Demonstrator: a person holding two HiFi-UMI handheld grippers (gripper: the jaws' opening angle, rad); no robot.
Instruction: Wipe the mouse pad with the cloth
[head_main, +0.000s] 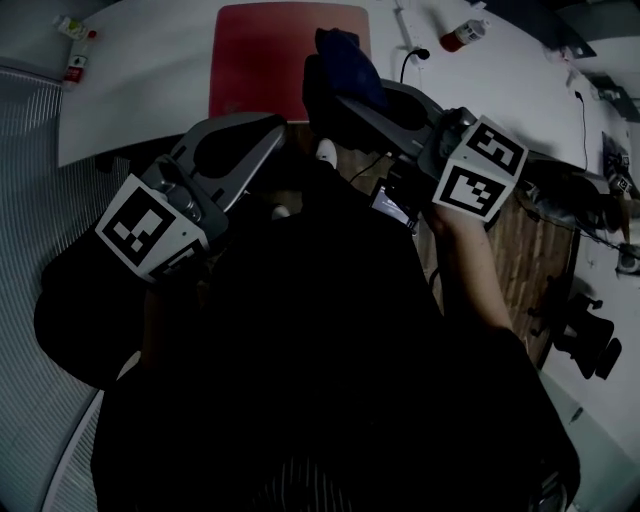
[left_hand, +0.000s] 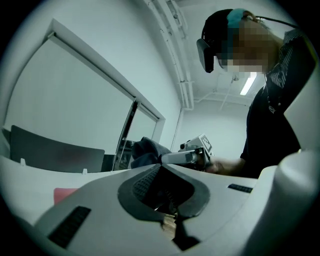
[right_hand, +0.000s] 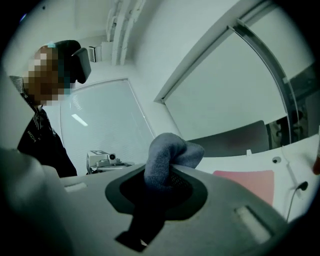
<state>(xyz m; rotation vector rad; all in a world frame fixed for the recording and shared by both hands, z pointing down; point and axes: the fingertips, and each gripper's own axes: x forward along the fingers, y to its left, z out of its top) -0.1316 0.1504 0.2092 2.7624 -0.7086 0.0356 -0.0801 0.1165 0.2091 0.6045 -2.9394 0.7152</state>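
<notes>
Squarely between the right tongs (right_hand: 159, 186), the blue-grey cloth (right_hand: 172, 152).

White table (head_main: 150, 95) with red mouse pad (head_main: 265, 60), perhaps a bottle (head_main: 463, 35)

Overhead, low views share mouse pad (head_main: 262, 62)

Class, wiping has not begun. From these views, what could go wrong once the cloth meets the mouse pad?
1. The cloth is a bunched wad between the fingers of the right gripper; it might wipe only a narrow strip or pull loose.
2. The left gripper is off the mouse pad, so the pad could slide.
3. A cable lies near the pad and could snag.
</notes>
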